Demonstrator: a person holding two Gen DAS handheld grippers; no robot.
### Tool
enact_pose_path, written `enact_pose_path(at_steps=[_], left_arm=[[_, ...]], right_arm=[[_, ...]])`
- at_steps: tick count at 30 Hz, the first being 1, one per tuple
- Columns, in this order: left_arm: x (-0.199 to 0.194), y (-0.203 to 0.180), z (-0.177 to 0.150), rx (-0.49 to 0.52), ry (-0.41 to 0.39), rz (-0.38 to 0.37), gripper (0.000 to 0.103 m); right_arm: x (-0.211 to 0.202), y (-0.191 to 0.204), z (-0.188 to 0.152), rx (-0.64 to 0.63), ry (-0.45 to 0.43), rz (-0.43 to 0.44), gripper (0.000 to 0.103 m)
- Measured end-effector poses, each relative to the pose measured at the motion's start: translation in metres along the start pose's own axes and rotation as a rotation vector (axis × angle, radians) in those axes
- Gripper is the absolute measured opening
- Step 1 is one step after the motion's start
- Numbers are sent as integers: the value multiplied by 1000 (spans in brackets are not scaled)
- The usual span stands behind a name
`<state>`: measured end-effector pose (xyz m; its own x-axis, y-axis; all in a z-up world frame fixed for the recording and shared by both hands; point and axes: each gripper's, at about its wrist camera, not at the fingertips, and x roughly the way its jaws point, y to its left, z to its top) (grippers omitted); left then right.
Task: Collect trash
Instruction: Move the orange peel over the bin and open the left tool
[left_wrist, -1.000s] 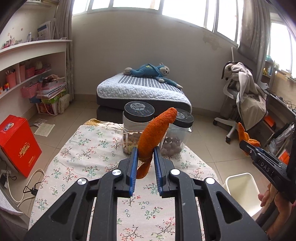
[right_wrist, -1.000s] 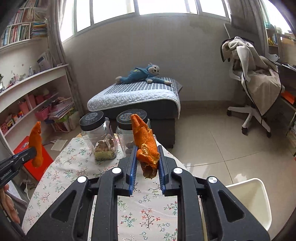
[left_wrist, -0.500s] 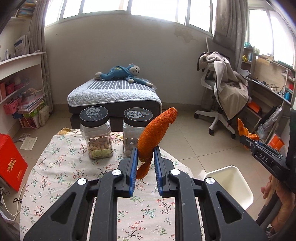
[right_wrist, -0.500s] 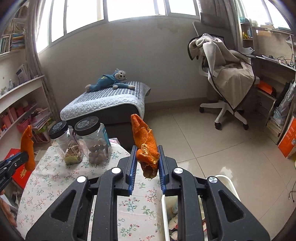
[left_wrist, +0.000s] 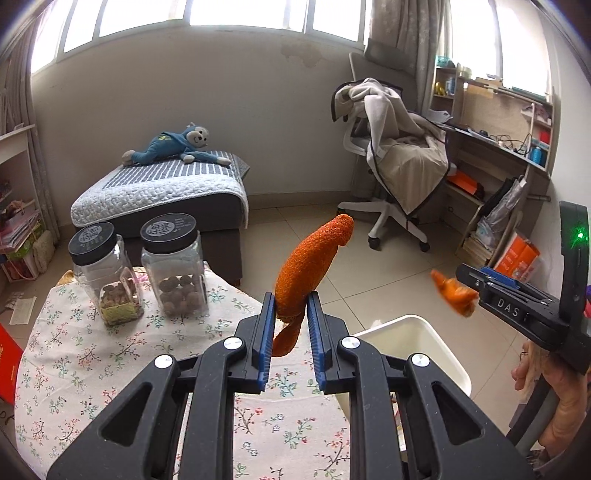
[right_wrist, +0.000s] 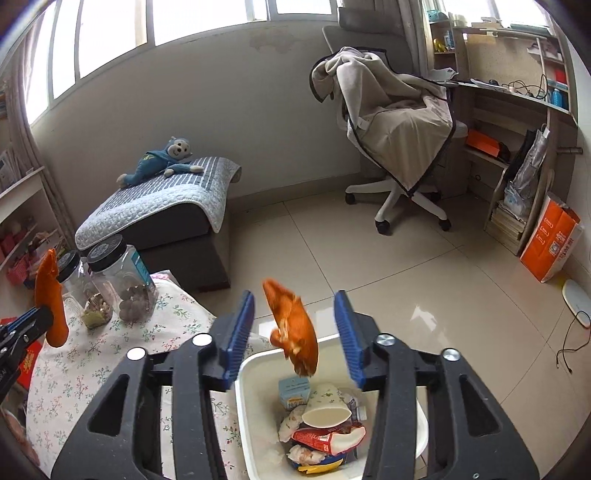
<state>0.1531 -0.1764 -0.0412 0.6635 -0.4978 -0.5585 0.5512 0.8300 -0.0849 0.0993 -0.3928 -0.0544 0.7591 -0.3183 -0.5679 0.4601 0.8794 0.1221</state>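
Observation:
My left gripper (left_wrist: 290, 314) is shut on a long orange peel (left_wrist: 310, 266) and holds it above the table's right edge. It shows at the left of the right wrist view (right_wrist: 50, 299). My right gripper (right_wrist: 295, 328) is open above the white trash bin (right_wrist: 245, 406). A second orange peel (right_wrist: 295, 328) hangs loose between its fingers, touching neither, over the bin. That peel also shows in the left wrist view (left_wrist: 452, 293). The bin (left_wrist: 439, 350) holds a paper cup, wrappers and a small carton.
A table with a floral cloth (left_wrist: 92, 369) carries two black-lidded clear jars (left_wrist: 173, 266). A bed with a blue plush monkey (left_wrist: 173, 144) stands behind. An office chair draped with a blanket (right_wrist: 399, 122), a desk and an orange bag (right_wrist: 550, 240) are at the right.
Both grippers swung right toward the bin. My right gripper opened and let go of its orange peel, which now drops over the bin. The left gripper still holds its peel.

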Motion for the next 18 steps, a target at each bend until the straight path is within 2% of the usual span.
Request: enact_pose_path(at_steps=[2,6,9,12,16,18], left_arm=[[7,-15,-1,14,9,-21,19],[22,-47,-3,31,35,-74,20],[32,-71,-3,56,50,-113,20],[41,-94,-5,88,61,-137,20],[57,-119,-9,75,94,-178,20],[64,-130,-10,77,112,-192,24]], right_arm=[[-5,-13,2,20,-19,-20,59],[-14,-44,6,93,-53,-91,80],[-20,-70,8,169,-77,-139,88],[-27,-88,10,213,-108,-185,92],[-37,-105,11,251,-152,-236,96],[-39,-111,12,259,-161,-253,96]])
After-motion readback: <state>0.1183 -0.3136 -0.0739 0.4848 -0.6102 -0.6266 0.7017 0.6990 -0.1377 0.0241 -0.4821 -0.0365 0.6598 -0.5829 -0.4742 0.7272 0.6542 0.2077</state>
